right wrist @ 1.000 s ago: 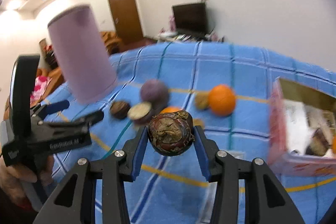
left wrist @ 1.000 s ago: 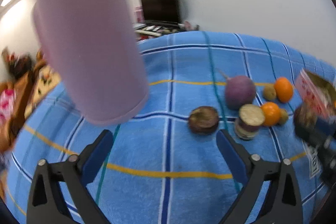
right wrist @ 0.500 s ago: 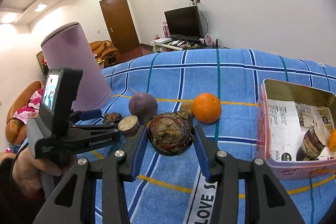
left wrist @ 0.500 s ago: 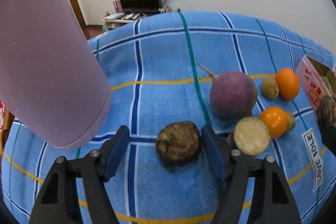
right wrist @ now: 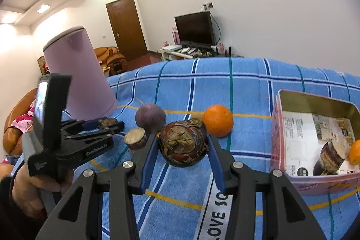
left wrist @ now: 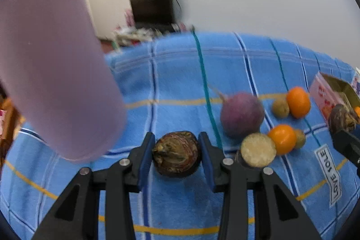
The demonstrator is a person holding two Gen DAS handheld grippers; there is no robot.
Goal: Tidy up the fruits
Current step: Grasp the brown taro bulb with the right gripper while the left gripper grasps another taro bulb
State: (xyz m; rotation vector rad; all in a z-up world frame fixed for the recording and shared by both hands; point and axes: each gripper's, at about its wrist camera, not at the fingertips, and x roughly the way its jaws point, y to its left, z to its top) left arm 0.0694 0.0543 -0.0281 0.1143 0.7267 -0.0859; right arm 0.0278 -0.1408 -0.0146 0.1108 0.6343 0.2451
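Observation:
My left gripper (left wrist: 177, 153) is shut on a dark brown mangosteen (left wrist: 176, 154) that rests on the blue checked cloth (left wrist: 180, 73). My right gripper (right wrist: 182, 145) is shut on another brown mangosteen (right wrist: 183, 143), held above the cloth. A purple round fruit (left wrist: 241, 117), a cut fruit half (left wrist: 258, 150), two oranges (left wrist: 298, 101) (left wrist: 282, 138) and small brown fruits (left wrist: 280, 107) lie to the right of the left gripper. A pink tin box (right wrist: 315, 141) at the right holds a cut fruit (right wrist: 329, 158) and an orange (right wrist: 355, 152).
A tall lilac cup (left wrist: 49, 60) stands close on the left of the left gripper; it also shows in the right wrist view (right wrist: 78, 73). A "LOVE SOLE" label (left wrist: 329, 174) lies on the cloth. A TV (right wrist: 194, 27) and sofa are beyond the table.
My left gripper moved forward and closed its fingers on the mangosteen on the cloth. My right gripper kept hold of its mangosteen and shifted slightly toward the box.

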